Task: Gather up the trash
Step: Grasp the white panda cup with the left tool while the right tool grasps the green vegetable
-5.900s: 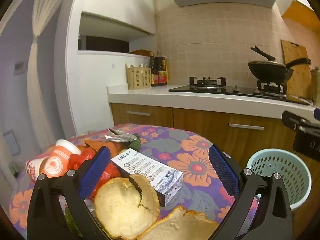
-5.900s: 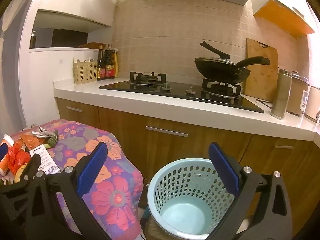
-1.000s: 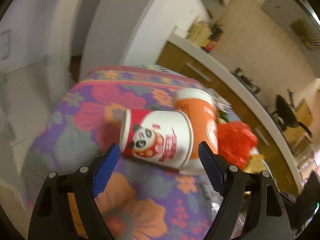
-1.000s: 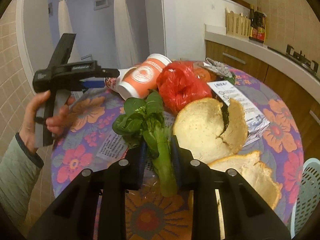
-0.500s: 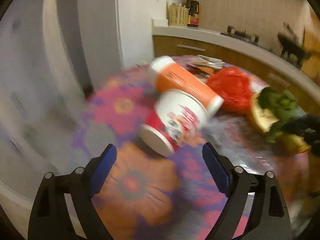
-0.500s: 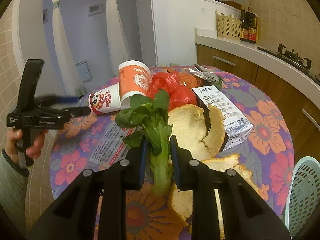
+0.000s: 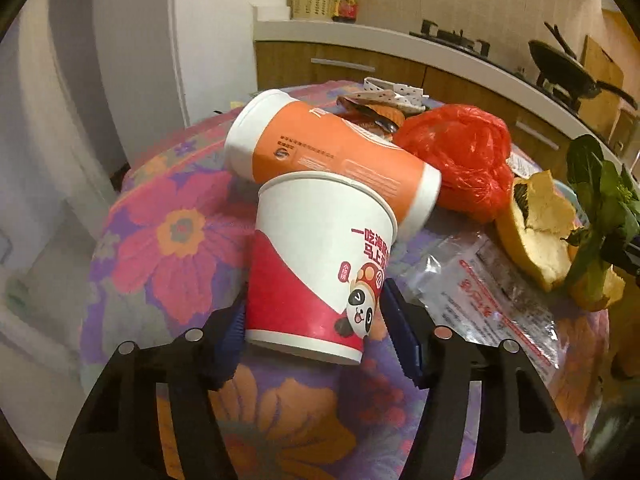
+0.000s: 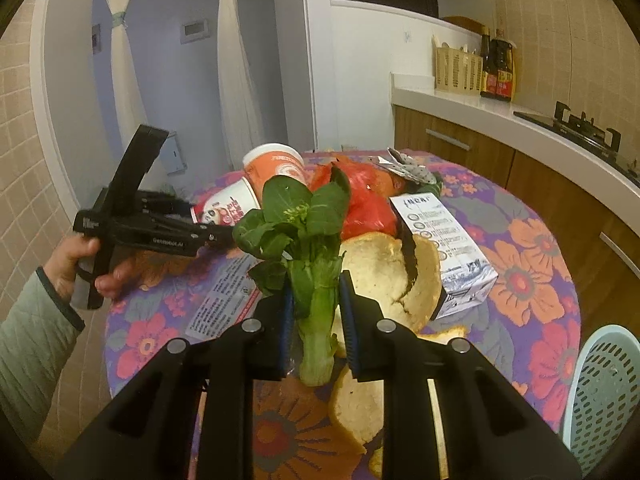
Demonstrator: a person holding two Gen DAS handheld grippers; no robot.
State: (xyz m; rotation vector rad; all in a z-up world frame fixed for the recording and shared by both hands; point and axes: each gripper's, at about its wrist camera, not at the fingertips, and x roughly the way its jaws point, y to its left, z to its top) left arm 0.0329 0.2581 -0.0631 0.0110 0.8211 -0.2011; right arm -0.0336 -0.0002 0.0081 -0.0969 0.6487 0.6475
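A red-and-white paper cup with a panda (image 7: 316,248) lies on the flowered table (image 7: 172,236), base towards the left wrist camera. My left gripper (image 7: 314,300) is closing on it, with a blue pad against each side of its lower half. In the right wrist view a hand holds that left gripper (image 8: 200,220) at the panda cup (image 8: 224,208). My right gripper (image 8: 316,292) is shut on the stalk of a leafy green vegetable (image 8: 296,216), held upright above the table.
An orange cup (image 7: 332,152) lies on its side touching the panda cup. A red plastic bag (image 7: 460,156), a clear printed wrapper (image 7: 488,284), torn bread (image 8: 384,272) and a carton (image 8: 444,236) crowd the table. A light blue bin (image 8: 604,388) stands beside it at the right.
My left gripper rolled, moved in on the panda cup and narrowed around it. My right gripper has kept its hold on the vegetable and stayed about where it was.
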